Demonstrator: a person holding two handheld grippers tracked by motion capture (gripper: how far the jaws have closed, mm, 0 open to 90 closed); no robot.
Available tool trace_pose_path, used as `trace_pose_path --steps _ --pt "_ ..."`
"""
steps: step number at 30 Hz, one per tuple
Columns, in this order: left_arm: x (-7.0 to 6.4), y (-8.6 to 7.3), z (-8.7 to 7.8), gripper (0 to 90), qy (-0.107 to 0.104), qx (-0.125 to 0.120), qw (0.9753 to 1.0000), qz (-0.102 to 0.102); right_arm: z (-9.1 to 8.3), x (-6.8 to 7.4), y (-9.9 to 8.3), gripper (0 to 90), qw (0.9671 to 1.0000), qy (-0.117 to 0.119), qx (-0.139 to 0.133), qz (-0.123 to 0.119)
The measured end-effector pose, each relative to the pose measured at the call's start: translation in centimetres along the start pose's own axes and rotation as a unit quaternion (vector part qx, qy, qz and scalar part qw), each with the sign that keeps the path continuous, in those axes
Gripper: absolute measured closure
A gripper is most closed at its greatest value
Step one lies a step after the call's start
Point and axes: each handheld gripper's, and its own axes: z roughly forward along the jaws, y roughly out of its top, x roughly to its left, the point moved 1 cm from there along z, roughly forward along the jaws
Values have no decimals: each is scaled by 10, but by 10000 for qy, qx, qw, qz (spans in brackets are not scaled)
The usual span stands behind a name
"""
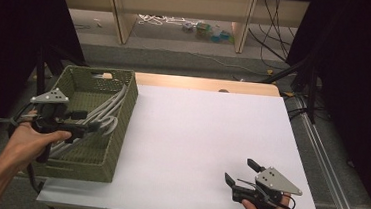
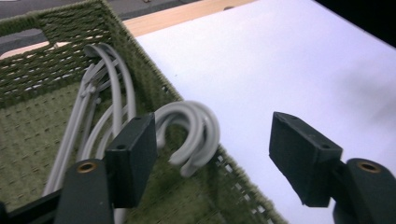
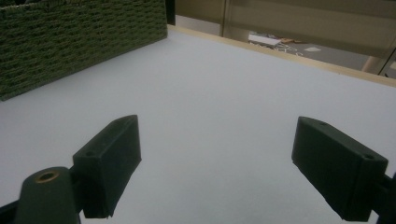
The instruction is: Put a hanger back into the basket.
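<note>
Left claw (image 2: 210, 154) apart over basket (image 2: 56, 46), hanger hooks (image 2: 196, 128) between jaws; next: close. Right claw (image 3: 219, 163) apart, idle.

At the frame's left, the left gripper (image 1: 79, 126) hovers inside a green woven basket (image 1: 121, 129) over grey hangers (image 1: 109, 109); lower right, the right gripper (image 1: 241, 173) rests open-jawed on the white tabletop (image 1: 196, 135).

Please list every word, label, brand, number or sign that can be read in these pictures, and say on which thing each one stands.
None can be read.
The green woven basket, the grey hangers in it, the white table and both grippers, left and right, bear no lettering.
The small coloured items on the floor beyond the table are too small and blurred to tell whether they carry any text.
</note>
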Motion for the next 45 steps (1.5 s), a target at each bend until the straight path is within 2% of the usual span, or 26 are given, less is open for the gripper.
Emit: trace_pose_path --steps 1,3,4,5,12,13,14,16,21,23,26,28,29,30,33,34,37,39,42,45 --pt "-3 0 1 308 -10 -17 10000 -32 0 -1 0 163 10000 4 17 -32" --pt "-6 1 1 292 -8 -26 10000 60 0 0 0 164 10000 -4 -14 -11" --pt "-11 1 2 284 -35 -105 9999 -22 0 0 0 164 10000 -7 -26 -31" --pt "-13 1 2 276 -83 -128 9999 -5 0 -1 0 164 10000 -6 -21 -28" --pt "-31 0 6 250 -56 -273 9996 20 0 0 0 163 10000 -7 -2 -4" --pt "-33 -1 6 243 -68 -324 9995 0 0 0 0 163 10000 -11 -12 -28" --pt "-38 -2 9 243 -80 -475 9988 19 0 0 0 163 10000 -12 -3 -36" --pt "-45 -2 9 241 -108 -421 9990 88 0 0 0 163 10000 3 3 10" --pt "-65 -7 17 239 -265 -584 9978 177 0 0 0 163 10000 3 6 7" --pt "-73 -9 22 235 -344 -576 9976 178 0 0 0 163 10000 0 -18 -29" --pt "-86 -11 32 234 -513 -709 9961 124 0 0 0 163 10000 9 -3 -1" --pt "-91 -11 37 235 -482 -793 9956 144 0 0 0 163 10000 9 -23 -26" --pt "-92 -12 40 235 -410 -860 9952 228 0 0 0 163 10000 7 -30 -25" --pt "-95 -13 43 235 -413 -914 9948 149 0 -1 0 163 10000 8 -31 -30" --pt "-101 -16 52 232 -497 -988 9937 161 -1 -1 0 163 10000 40 -16 -19" --pt "-103 -17 55 232 -502 -982 9935 279 0 -1 0 163 10000 7 -57 -28" --pt "-109 -23 64 232 -502 -1020 9930 332 0 -1 0 163 10000 6 -56 -14" --pt "-113 -28 70 232 -572 -1094 9920 246 -1 -1 1 163 10000 39 -45 -13" --pt "-116 -35 75 231 -487 -1155 9915 353 -2 -1 1 163 10000 71 -48 30" --pt "-116 -41 79 231 -411 -1298 9899 398 -3 0 1 162 10000 62 -49 1"
